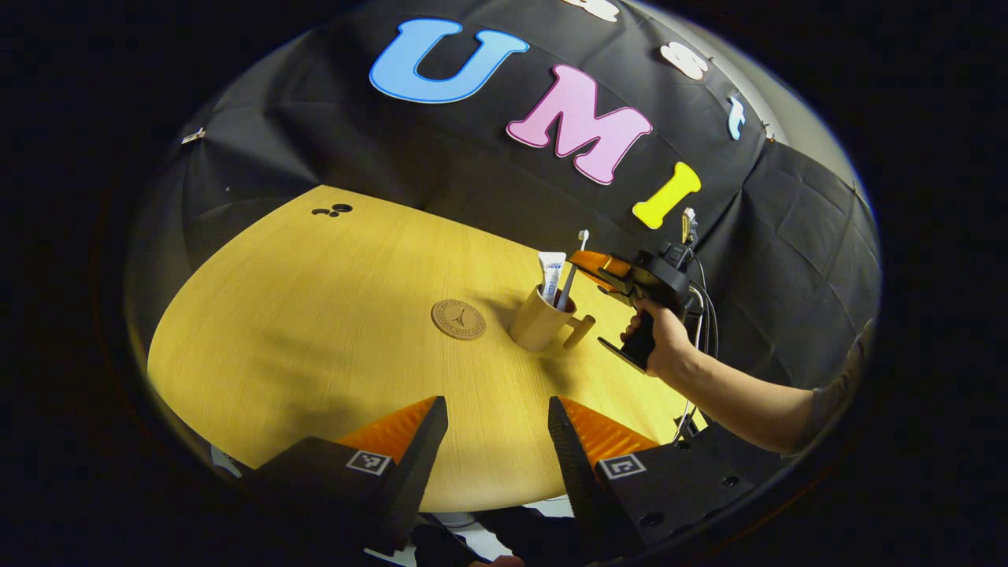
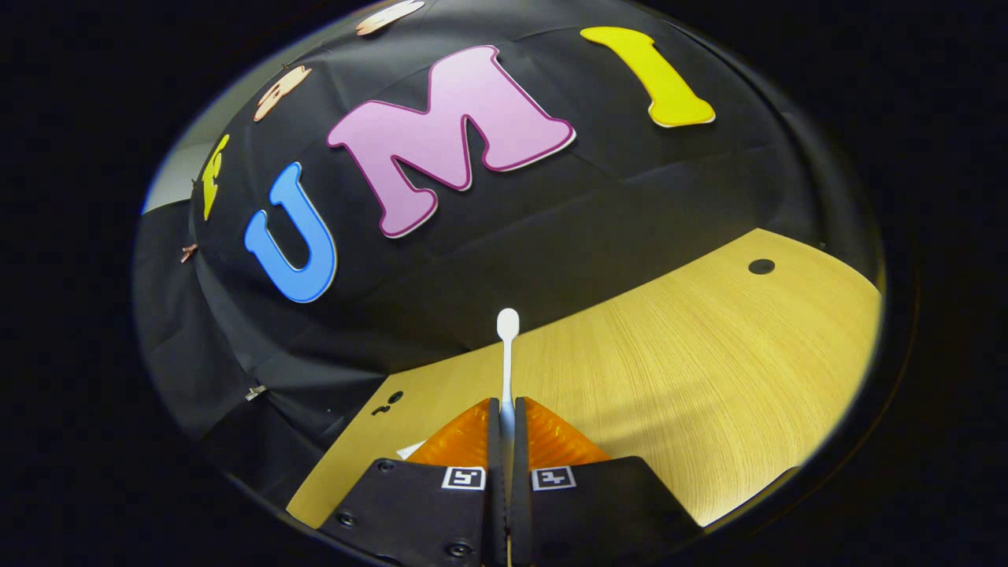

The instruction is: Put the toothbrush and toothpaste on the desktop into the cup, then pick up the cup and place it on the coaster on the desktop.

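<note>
A beige cup (image 1: 538, 321) with a side handle stands on the wooden desktop (image 1: 315, 315). The white toothpaste tube (image 1: 550, 274) is upright inside it. The white toothbrush (image 1: 570, 272) leans in the cup, head up. My right gripper (image 1: 587, 264), held by a hand, is shut on the toothbrush just above the cup's rim. In the right gripper view the toothbrush (image 2: 507, 354) sticks out between the closed fingers of the right gripper (image 2: 506, 409). A round brown coaster (image 1: 458, 319) lies left of the cup. My left gripper (image 1: 498, 413) hangs open near the table's front edge, holding nothing.
A person's forearm (image 1: 748, 402) reaches in from the right. Small dark holes (image 1: 332, 210) mark the desktop's far left corner. Black cloth walls close in behind and to the right of the table.
</note>
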A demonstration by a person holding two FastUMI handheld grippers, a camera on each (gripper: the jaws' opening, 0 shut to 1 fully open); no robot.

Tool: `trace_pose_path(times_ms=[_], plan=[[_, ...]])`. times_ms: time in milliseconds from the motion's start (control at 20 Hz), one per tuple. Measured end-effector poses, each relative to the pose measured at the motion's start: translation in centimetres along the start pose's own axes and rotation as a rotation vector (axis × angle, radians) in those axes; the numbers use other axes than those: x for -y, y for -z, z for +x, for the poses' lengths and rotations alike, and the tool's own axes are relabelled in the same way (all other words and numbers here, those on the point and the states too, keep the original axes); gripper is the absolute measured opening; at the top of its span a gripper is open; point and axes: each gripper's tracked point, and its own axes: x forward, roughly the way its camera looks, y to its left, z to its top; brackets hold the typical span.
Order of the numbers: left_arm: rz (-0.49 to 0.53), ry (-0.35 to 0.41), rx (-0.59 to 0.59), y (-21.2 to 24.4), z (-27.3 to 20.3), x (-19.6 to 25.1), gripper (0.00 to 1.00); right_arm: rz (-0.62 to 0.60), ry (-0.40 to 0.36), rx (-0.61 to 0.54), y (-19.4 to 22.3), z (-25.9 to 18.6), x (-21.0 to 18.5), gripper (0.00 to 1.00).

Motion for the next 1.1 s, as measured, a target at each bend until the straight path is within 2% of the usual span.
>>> trace_pose_path(times_ms=[100,450,750,1000,1050,1100], plan=[[-0.003,-0.008,-0.005,0.3,-0.1,-0.5,0.81,0.000,0.023,-0.009,1.1,0.1,0.9,0.07],[-0.004,-0.005,-0.008,-0.2,0.3,-0.3,0.81,-0.015,0.009,-0.005,1.9,-0.5,0.7,0.10],[0.010,0.007,-0.013,-0.2,0.8,0.4,0.81,0.026,-0.019,-0.019,2.7,-2.2,0.8,0.12],[0.000,0.009,-0.013,-0.3,1.4,0.9,0.81,0.031,-0.039,-0.050,3.2,-4.1,0.8,0.17],[0.000,0.010,-0.012,-0.4,1.5,1.0,0.81,0.031,-0.044,-0.056,3.2,-4.4,0.7,0.21],[-0.001,0.012,-0.010,-0.4,1.5,1.1,0.81,0.031,-0.049,-0.065,3.4,-4.8,0.7,0.22]])
